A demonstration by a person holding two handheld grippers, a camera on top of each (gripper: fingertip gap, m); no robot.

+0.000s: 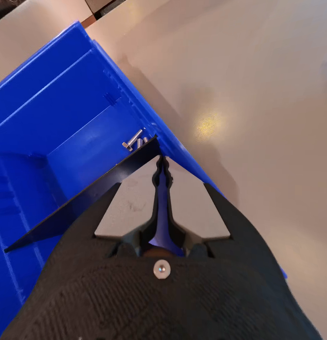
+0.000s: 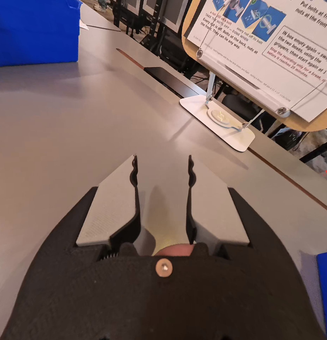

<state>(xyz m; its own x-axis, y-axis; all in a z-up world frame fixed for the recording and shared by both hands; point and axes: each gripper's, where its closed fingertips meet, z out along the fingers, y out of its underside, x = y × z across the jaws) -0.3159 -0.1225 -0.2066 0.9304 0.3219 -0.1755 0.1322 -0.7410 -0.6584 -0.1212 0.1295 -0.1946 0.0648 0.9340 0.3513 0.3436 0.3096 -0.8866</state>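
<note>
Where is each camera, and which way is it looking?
Left wrist view: rides on the left gripper, looking steeply down along shut jaws clamped on the wall of a blue bin with bolts inside.
Right wrist view: rides on the right gripper, looking forward across the grey table; jaws open and empty, a fingertip behind them, an instruction board on a white stand ahead.
Shared: the grey table; possibly the same blue bin, I cannot tell.

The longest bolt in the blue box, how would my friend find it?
Find the blue box the left gripper grips by its wall. Bolts lie in the corner beside the black divider. The longest bolt alone shows its whole length and head.
</note>
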